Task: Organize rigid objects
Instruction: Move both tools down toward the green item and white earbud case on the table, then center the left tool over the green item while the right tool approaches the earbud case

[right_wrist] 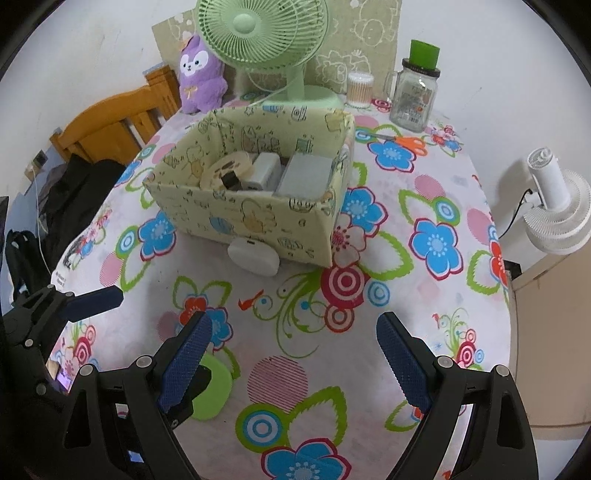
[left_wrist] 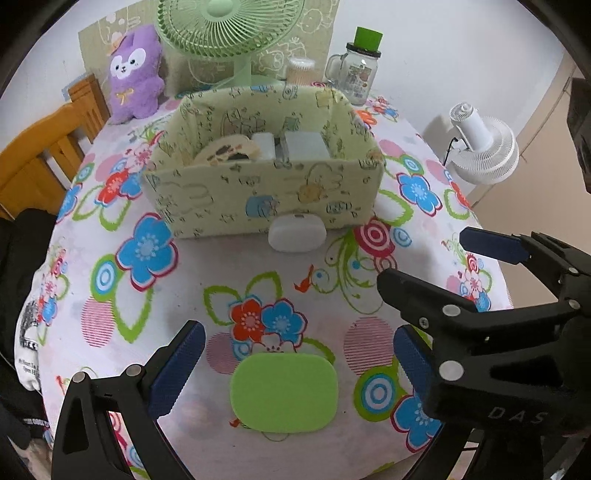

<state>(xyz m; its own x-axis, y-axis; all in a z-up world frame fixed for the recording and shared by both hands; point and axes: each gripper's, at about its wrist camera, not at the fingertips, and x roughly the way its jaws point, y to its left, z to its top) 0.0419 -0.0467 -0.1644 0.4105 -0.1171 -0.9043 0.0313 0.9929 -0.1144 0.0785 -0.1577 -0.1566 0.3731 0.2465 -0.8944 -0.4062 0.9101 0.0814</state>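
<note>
A flat green rounded pad (left_wrist: 283,392) lies on the flowered tablecloth between the open fingers of my left gripper (left_wrist: 295,365); it shows partly behind a finger in the right wrist view (right_wrist: 216,391). A white rounded case (left_wrist: 297,233) (right_wrist: 254,256) rests against the front of the pale yellow fabric box (left_wrist: 258,192) (right_wrist: 251,218), which holds a round patterned disc and white blocks. My right gripper (right_wrist: 295,354) is open and empty over bare cloth; it enters the left wrist view at the right (left_wrist: 443,266).
A green fan (left_wrist: 229,33), a purple plush (left_wrist: 135,74), a cotton-swab tub (right_wrist: 359,90) and a glass jar with a green lid (right_wrist: 415,92) stand behind the box. Orange scissors (right_wrist: 406,142) lie nearby. A wooden chair (left_wrist: 40,147) is left; a white fan (right_wrist: 557,206) is right.
</note>
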